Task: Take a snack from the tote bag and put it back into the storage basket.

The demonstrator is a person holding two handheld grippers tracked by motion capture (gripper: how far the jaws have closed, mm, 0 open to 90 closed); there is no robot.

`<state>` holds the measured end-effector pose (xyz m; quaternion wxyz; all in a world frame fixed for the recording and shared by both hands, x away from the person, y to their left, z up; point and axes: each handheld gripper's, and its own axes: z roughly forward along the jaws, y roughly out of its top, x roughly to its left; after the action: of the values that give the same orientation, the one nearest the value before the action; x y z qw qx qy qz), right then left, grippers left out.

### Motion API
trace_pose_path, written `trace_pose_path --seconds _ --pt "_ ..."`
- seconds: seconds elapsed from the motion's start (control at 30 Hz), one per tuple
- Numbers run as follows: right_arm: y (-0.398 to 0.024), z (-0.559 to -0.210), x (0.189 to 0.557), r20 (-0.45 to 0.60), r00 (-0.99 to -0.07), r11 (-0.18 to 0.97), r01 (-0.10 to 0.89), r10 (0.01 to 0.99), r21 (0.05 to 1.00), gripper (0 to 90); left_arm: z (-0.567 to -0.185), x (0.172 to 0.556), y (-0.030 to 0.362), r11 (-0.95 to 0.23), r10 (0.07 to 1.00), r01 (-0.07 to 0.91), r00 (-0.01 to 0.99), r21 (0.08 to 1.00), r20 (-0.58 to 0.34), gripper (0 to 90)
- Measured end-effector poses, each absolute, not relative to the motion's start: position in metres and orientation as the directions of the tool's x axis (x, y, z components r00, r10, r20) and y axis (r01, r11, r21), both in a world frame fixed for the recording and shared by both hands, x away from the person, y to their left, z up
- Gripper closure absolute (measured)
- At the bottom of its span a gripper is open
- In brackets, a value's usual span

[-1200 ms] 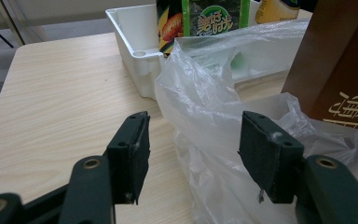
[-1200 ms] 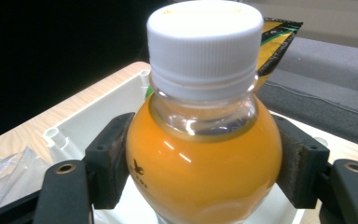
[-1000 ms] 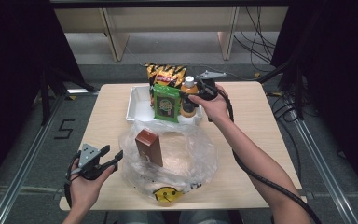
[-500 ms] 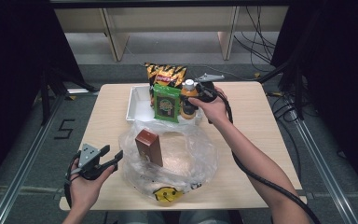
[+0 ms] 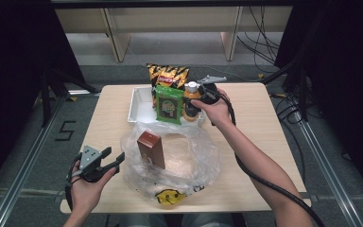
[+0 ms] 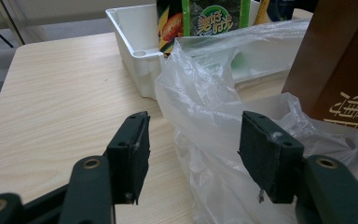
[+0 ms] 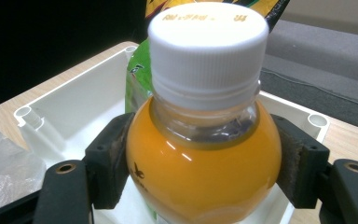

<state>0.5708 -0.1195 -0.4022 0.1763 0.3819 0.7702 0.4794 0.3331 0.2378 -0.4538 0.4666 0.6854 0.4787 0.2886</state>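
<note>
The left gripper is hovering at the bag's nine o'clock edge, jaws spread apart with nothing clamped; in the left gripper view a fold of the clear bag is lying between the pads but they are not pressing on it. I would say that hand should be pinching that rim and holding the mouth wide, since the film is slumping inward.

Inside the bag, a brown box is standing upright near the ten o'clock side, so the free room is lying toward three o'clock.

Beyond the bag, at twelve o'clock, the white tray is holding a green packet standing on edge, with a black and yellow snack bag behind it.

The right gripper is clasping the orange bottle, which is sitting in the tray at the packet's three o'clock side. In the right gripper view both pads are pressing the bottle at its shoulder, under the white cap.

The bottle looks round and slick, so a straight lift seems wise before any swing toward six o'clock. The green packet is right beside it and could topple if brushed. The tray wall and the bag's floppy far rim are both in the path.
</note>
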Motion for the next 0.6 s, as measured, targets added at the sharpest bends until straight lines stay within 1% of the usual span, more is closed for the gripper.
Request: trace_pose_path --seconds 0.23,0.3,0.33,0.37,0.43,0.5,0.53,0.6 --pt "-0.119 -0.407 0.573 0.081 -0.641 0.247 0.405 0.763 0.88 30.9 -0.454 0.333 0.238 -0.107 0.925 0.387 0.376 0.916 -0.051 42.4" --pt "-0.119 -0.406 0.572 0.094 -0.642 0.253 0.427 0.761 0.868 30.9 -0.454 0.333 0.238 -0.106 0.925 0.387 0.376 0.916 -0.052 42.4" --pt "-0.118 -0.408 0.573 0.074 -0.641 0.256 0.406 0.764 0.877 30.9 -0.454 0.333 0.238 -0.106 0.925 0.387 0.376 0.916 -0.052 42.4" --pt "-0.118 -0.408 0.573 0.095 -0.642 0.247 0.422 0.761 0.872 30.9 -0.454 0.333 0.238 -0.105 0.925 0.387 0.376 0.916 -0.053 42.4" --pt "-0.119 -0.409 0.574 0.075 -0.645 0.259 0.408 0.76 0.875 30.9 -0.454 0.333 0.238 -0.104 0.925 0.386 0.376 0.917 -0.053 42.4" --pt "-0.119 -0.41 0.575 0.08 -0.65 0.263 0.413 0.756 0.872 30.9 -0.453 0.333 0.238 -0.107 0.926 0.39 0.375 0.915 -0.052 42.4" --pt "-0.118 -0.411 0.573 0.096 -0.641 0.254 0.432 0.761 0.865 30.9 -0.454 0.333 0.238 -0.107 0.925 0.389 0.376 0.915 -0.052 42.4" --pt "-0.118 -0.414 0.573 0.087 -0.642 0.261 0.426 0.761 0.866 30.9 -0.454 0.333 0.238 -0.106 0.925 0.387 0.376 0.916 -0.052 42.4"
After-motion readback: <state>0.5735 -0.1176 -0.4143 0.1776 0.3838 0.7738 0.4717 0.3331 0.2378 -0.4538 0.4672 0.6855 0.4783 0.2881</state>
